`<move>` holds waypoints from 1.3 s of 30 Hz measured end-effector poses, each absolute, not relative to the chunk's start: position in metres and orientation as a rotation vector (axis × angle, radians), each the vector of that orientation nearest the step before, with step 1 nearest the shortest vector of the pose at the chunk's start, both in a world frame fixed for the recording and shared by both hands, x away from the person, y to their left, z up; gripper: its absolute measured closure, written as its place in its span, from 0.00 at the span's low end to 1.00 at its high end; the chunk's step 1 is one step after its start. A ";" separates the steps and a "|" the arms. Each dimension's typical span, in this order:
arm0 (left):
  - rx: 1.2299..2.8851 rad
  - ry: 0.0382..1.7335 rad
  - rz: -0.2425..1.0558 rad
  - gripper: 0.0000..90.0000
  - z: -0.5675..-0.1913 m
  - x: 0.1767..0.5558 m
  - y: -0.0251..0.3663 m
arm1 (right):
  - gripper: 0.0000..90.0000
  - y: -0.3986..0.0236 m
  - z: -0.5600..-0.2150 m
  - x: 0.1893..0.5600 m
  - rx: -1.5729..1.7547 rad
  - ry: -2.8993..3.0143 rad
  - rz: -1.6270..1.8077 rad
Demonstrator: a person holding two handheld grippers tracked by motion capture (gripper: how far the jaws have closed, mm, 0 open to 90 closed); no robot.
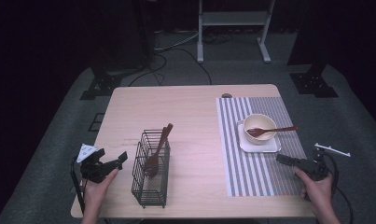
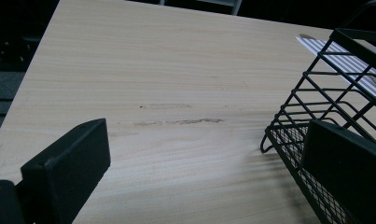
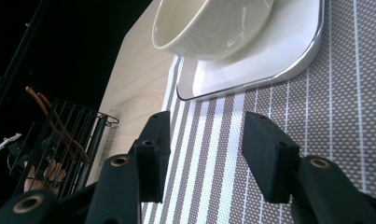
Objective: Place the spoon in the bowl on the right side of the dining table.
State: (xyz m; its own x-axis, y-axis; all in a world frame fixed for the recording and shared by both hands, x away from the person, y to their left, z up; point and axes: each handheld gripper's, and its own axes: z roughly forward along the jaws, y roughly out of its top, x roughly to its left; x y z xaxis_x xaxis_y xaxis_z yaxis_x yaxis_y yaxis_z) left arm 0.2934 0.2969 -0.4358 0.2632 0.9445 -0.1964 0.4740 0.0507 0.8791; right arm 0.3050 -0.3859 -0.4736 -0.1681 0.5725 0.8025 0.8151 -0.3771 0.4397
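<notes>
My left gripper [image 1: 112,161] sits at the near left of the pale wooden worktop [image 1: 190,112], its jaws spread wide with nothing between them. In the left gripper view, the left gripper [image 2: 202,172] has bare wood grain between its jaws, with a couple of faint scuff marks [image 2: 178,122] farther out.

Just to its right stands a black wire basket [image 1: 150,168], tall and narrow, with a fine mesh floor. A dark brown wooden spatula [image 1: 156,153] leans in it, handle pointing up and to the far right.

My right gripper [image 1: 288,160] rests at the near right, over the near edge of a grey-and-white striped placemat [image 1: 255,172]. In the right gripper view, the right gripper [image 3: 206,154] shows its jaws parted and empty, with the woven stripes of the mat between them.

Farther along the mat sits a white square plate [image 1: 272,145] with rounded corners, carrying a cream bowl [image 1: 259,122], glossy and round. A brown wooden fork [image 1: 272,130] lies across the bowl's rim, its handle reaching right.
</notes>
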 end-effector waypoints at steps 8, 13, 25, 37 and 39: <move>1.576 1.354 0.616 0.00 -0.436 0.293 0.297 | 0.55 -0.385 -0.474 0.298 -1.856 -1.606 -1.581; 1.578 1.355 0.614 0.00 -0.436 0.293 0.296 | 0.55 -0.382 -0.475 0.293 -1.847 -1.610 -1.586; 1.577 1.355 0.611 0.00 -0.436 0.294 0.296 | 0.54 -0.372 -0.479 0.284 -1.815 -1.635 -1.585; 1.577 1.355 0.611 0.00 -0.436 0.294 0.296 | 0.51 -0.354 -0.476 0.269 -1.744 -1.668 -1.590; 1.576 1.355 0.611 0.00 -0.436 0.294 0.296 | 0.51 -0.353 -0.477 0.268 -1.738 -1.677 -1.592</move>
State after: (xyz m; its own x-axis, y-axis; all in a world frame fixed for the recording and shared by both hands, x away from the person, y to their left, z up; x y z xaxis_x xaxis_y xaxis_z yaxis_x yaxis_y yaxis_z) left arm 0.2936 0.2964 -0.4361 0.2652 0.9437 -0.1979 0.4770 0.0500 0.8775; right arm 0.2676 -0.3529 -0.4769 -0.2581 0.5506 0.7939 0.8214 -0.3074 0.4803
